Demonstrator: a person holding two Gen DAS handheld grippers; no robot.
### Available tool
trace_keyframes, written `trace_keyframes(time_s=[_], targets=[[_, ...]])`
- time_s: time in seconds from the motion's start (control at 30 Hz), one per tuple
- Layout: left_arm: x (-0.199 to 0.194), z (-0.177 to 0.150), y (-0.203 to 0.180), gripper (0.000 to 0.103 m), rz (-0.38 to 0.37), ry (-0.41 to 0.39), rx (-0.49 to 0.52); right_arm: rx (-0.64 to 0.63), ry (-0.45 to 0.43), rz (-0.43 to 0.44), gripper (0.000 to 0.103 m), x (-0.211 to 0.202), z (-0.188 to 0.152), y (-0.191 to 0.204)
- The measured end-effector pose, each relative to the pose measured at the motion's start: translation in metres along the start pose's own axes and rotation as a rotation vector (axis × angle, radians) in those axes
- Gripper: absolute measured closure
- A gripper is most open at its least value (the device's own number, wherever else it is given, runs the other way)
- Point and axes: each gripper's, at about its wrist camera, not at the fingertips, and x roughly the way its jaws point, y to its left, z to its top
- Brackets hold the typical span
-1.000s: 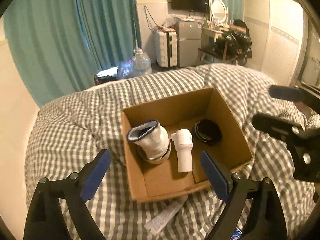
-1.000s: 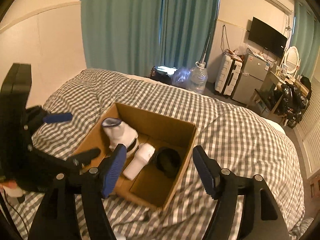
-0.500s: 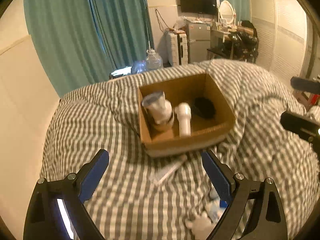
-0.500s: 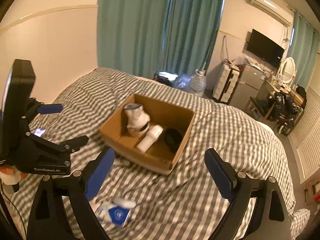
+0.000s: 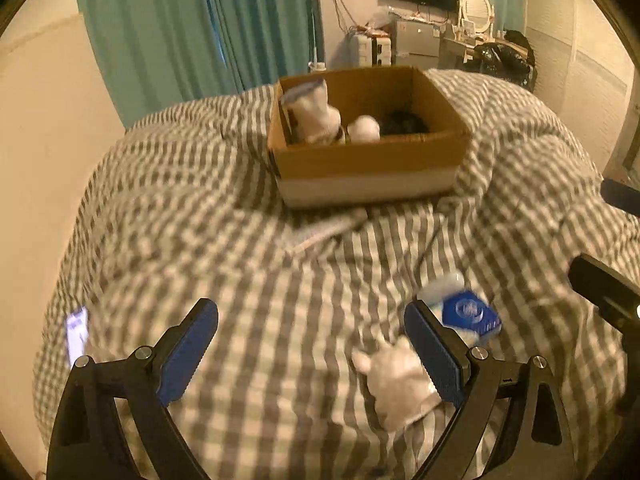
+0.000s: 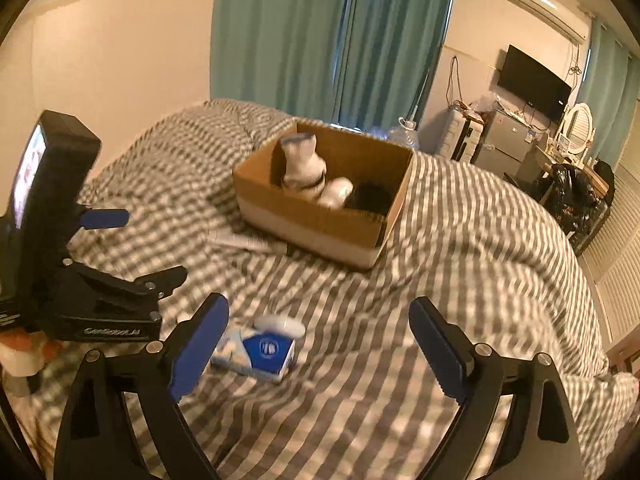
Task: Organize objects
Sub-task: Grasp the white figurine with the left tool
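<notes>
A cardboard box (image 5: pixel 372 168) sits on the checked bed and also shows in the right wrist view (image 6: pixel 320 228). It holds a white sock roll (image 5: pixel 316 116), a white bottle (image 5: pixel 363 129) and a dark object (image 5: pixel 402 122). A blue and white tissue pack (image 6: pixel 260 350) lies on the bedcover, also in the left wrist view (image 5: pixel 466 312). A white sock (image 5: pixel 396 380) lies by my left gripper's right finger. A flat white packet (image 5: pixel 320 234) lies in front of the box. My left gripper (image 5: pixel 316 356) is open and empty. My right gripper (image 6: pixel 320 350) is open and empty, low over the bed.
The grey checked bedcover (image 6: pixel 460 280) is rumpled. A lit phone (image 5: pixel 76 334) lies at the bed's left edge. Teal curtains (image 6: pixel 328 40), a wall at left, and a fridge, suitcase and desk (image 6: pixel 504 140) stand beyond the bed.
Both grippers have pulled back from the box and lower toward the bed. The tissue pack and the white sock have come into view near the fingers. The jaws stay open.
</notes>
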Motion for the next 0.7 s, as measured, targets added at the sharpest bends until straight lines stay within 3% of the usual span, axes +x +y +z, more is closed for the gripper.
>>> trace_keyframes(time_s=[0.17,0.37,0.57,0.7], targets=[[0.014,-0.021,-0.008,0.006,0.019,0.032,0.017,0.003,0.056,-0.020,0.011,0.029,-0.017,0.009],[0.008,-0.029,-0.012,0.006,-0.018,0.021,0.025,0.037,0.118,-0.006,0.011,0.045,-0.029,0.002],[0.012,-0.040,-0.030,0.006,-0.071,0.055,0.076,0.165,0.123,0.053,0.011,0.046,-0.036,-0.022],[0.023,-0.043,-0.040,0.006,-0.085,0.095,0.098,0.165,0.120,0.046,0.011,0.045,-0.037,-0.020]])
